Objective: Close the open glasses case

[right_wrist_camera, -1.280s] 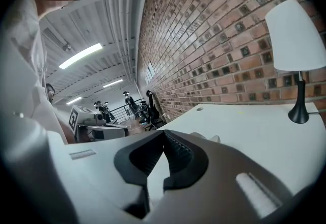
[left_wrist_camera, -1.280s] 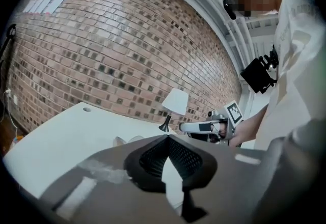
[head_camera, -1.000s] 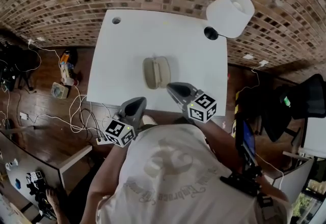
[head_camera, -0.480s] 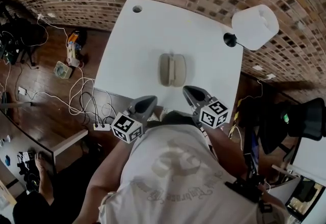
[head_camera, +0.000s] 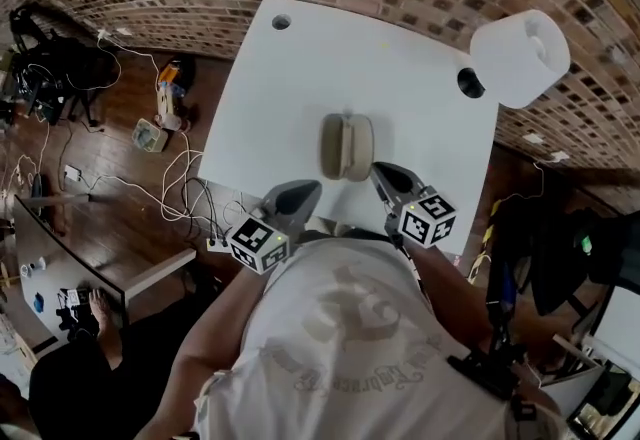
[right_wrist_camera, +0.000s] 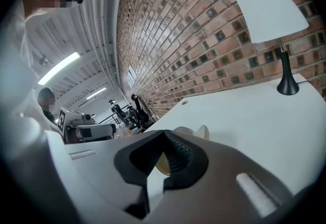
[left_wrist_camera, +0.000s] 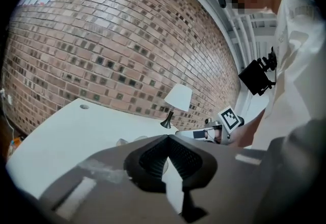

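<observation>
The beige glasses case [head_camera: 347,146] lies open on the white table [head_camera: 300,88], its two halves side by side. My right gripper [head_camera: 383,172] is shut and empty, its tip close beside the case's near right corner; I cannot tell whether it touches. My left gripper [head_camera: 303,191] is also shut and empty, at the table's near edge, short of the case's left half. In the right gripper view the case [right_wrist_camera: 197,132] shows just past the closed jaws of that gripper [right_wrist_camera: 164,132]. In the left gripper view only a sliver of the case [left_wrist_camera: 122,141] peeks beside the gripper [left_wrist_camera: 167,137].
A white lamp [head_camera: 520,46] with a black base [head_camera: 469,81] stands at the table's far right corner. A cable hole [head_camera: 281,22] is at the far left. Brick wall lies behind the table; cables and gear lie on the floor at left [head_camera: 160,138].
Both grippers have moved forward toward the case; the right one has also come lower and rolled, and now sits by the case's near right corner. The head view has shifted, and the case stays open.
</observation>
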`<state>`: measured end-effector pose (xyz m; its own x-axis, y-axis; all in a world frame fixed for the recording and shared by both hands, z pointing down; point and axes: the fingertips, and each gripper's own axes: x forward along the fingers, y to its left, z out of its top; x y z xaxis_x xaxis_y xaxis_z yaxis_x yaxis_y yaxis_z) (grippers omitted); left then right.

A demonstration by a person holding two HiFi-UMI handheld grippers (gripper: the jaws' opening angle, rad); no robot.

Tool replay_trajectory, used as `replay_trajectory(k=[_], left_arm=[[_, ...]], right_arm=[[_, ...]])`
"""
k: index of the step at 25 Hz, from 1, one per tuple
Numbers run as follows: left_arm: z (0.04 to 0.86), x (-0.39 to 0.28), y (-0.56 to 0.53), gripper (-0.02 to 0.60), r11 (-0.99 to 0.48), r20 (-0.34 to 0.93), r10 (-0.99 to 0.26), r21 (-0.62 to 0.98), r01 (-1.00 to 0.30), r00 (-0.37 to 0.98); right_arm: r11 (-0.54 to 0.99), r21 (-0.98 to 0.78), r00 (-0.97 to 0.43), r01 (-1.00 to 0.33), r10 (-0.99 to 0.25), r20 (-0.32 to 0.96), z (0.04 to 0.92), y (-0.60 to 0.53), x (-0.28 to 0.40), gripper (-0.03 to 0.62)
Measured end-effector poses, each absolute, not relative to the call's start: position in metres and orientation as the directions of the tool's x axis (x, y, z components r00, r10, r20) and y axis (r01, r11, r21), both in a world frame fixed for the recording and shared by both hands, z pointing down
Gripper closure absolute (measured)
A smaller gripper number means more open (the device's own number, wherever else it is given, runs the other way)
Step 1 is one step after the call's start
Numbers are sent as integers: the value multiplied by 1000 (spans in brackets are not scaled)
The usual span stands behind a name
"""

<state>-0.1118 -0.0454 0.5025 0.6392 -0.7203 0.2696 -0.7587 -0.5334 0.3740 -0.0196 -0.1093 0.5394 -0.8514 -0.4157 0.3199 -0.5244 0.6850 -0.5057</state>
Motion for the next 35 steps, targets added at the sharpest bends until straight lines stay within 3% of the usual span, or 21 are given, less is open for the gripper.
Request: replay_trajectory(k=[17,27,35], left_arm=[[506,-102,-83,575,-546,347,-689,330,-770,637],[512,-110,-106,575,-663,309,-579,360,-656,755],[523,-126,-120,575,-727,282,-488,391,-564,826]], right_arm=[[625,-541,-827,-563,-428,365,570,-128,-7,586],[502,-520,-716,-691,-573,399,569,-141,-3,586],[423,-483,-633,-767,-620,463,573,-147,-10,586]])
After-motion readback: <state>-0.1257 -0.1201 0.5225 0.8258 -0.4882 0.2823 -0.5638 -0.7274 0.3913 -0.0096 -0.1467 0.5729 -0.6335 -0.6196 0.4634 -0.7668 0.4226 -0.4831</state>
